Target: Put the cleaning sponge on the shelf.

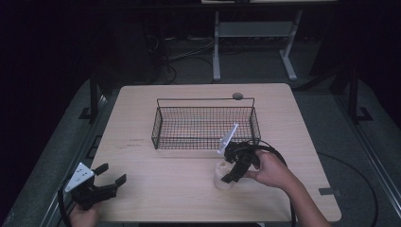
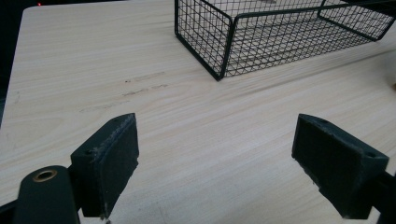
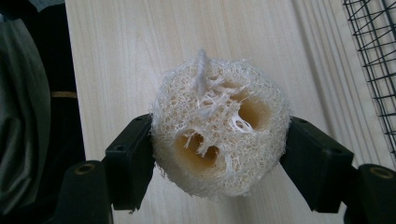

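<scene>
Pale wooden table (image 3: 116,56) under pale, holey, fibrous loofah (image 3: 217,126) between jaws.

My left gripper (image 1: 109,176) is matte black, with two blocky jaws faced in flat dark pads (image 2: 114,158) and a brass-ringed screw hole at its base. A grey three-cornered plate (image 1: 79,177) sits on top, and a black cable (image 1: 60,204) loops from it. My right gripper (image 1: 236,171) is the same black build, with its own plate (image 1: 228,138) and thick black cable (image 1: 276,153); my forearms are bare.

loofah (image 3: 218,140): rough, fibrous, dry, pale | my fingers (image 3: 133,161): matt black plastic | worktop (image 2: 196,121): smooth light wood | basket (image 2: 224,42): black metal wire
</scene>
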{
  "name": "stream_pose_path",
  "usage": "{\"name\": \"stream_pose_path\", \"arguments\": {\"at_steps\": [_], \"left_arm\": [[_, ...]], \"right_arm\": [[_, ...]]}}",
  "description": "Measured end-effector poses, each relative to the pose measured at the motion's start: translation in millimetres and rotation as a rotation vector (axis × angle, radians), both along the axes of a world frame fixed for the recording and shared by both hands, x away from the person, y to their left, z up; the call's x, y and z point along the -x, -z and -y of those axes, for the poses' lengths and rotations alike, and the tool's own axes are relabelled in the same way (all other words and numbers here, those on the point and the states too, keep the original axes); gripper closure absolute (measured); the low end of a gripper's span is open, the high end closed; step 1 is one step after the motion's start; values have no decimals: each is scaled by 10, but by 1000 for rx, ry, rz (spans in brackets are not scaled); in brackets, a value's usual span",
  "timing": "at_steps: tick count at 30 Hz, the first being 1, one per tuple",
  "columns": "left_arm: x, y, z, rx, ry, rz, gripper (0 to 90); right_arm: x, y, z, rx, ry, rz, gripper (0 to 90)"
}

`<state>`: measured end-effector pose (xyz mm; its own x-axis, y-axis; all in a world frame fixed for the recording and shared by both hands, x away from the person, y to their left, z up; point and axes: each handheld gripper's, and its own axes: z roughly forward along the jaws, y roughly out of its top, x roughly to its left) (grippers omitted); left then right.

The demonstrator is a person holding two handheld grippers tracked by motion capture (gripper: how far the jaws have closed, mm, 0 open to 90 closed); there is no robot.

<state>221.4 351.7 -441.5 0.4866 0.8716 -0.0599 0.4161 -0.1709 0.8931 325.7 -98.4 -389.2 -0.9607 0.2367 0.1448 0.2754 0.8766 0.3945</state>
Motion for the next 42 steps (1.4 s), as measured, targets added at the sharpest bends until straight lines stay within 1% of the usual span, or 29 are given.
{"name": "stream_pose_path", "arguments": {"at_steps": [8,11,14,16,20,26,42], "left_arm": [[-2,2,4,-1,1,-2,139],[-3,3,3,0,2,-3,139],[-3,4,4,1,2,-3,140],[-3,4,4,-3,2,-4,139],[0,1,0,-1,-1,-1,140],[0,0,-5,0,0,-3,140],[1,-2,-3,-2,0,1,139]], "right_arm": [[4,-60,47,-6,5,11,289],[8,-104,40,-13,0,17,289],[6,-148,31,-6,-1,22,290],[-4,-176,35,-16,-3,19,290],[-7,-240,44,-14,1,25,291],[-19,-343,65,-26,1,40,291],[-101,-571,22,-19,-8,63,292]]}}
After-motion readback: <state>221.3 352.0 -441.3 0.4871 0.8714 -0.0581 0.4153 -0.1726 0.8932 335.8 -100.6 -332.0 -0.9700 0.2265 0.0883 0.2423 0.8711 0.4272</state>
